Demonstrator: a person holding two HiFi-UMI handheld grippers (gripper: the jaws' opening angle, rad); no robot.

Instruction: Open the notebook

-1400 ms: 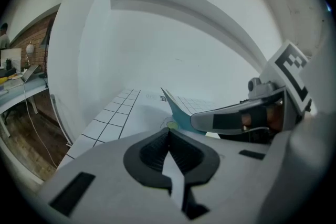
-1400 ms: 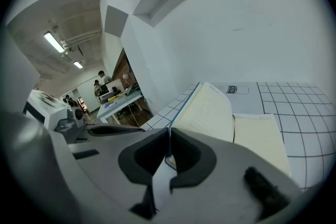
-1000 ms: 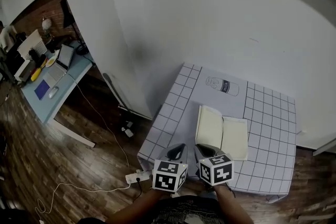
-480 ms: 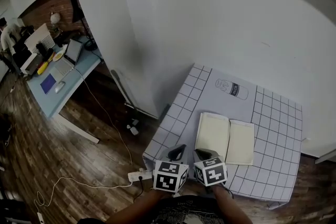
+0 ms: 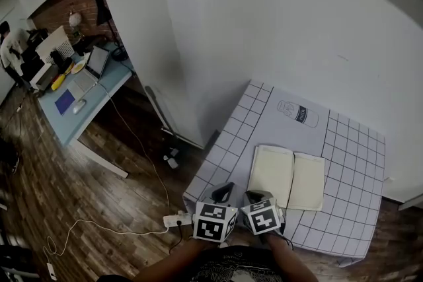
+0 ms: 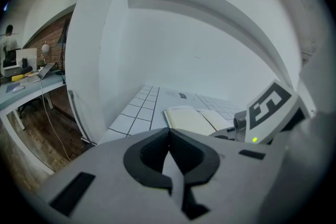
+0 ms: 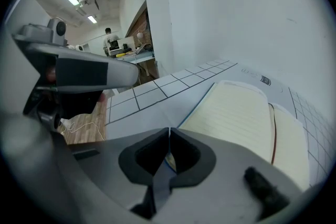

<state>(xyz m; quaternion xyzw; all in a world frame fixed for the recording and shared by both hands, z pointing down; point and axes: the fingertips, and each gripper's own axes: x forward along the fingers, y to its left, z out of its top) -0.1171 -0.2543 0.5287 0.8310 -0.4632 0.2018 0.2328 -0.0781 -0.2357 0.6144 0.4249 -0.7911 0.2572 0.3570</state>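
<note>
table (image 5: 228, 142), notebook (image 5: 289, 176) just beyond right tool (image 5: 255, 195)

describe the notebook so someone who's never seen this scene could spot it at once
Find the table with the white, grid-lined top against the white wall. The notebook lies open and flat near the table's front edge, cream lined pages facing up. Its only neighbour on that top is a flat bottle drawing behind it.
</note>
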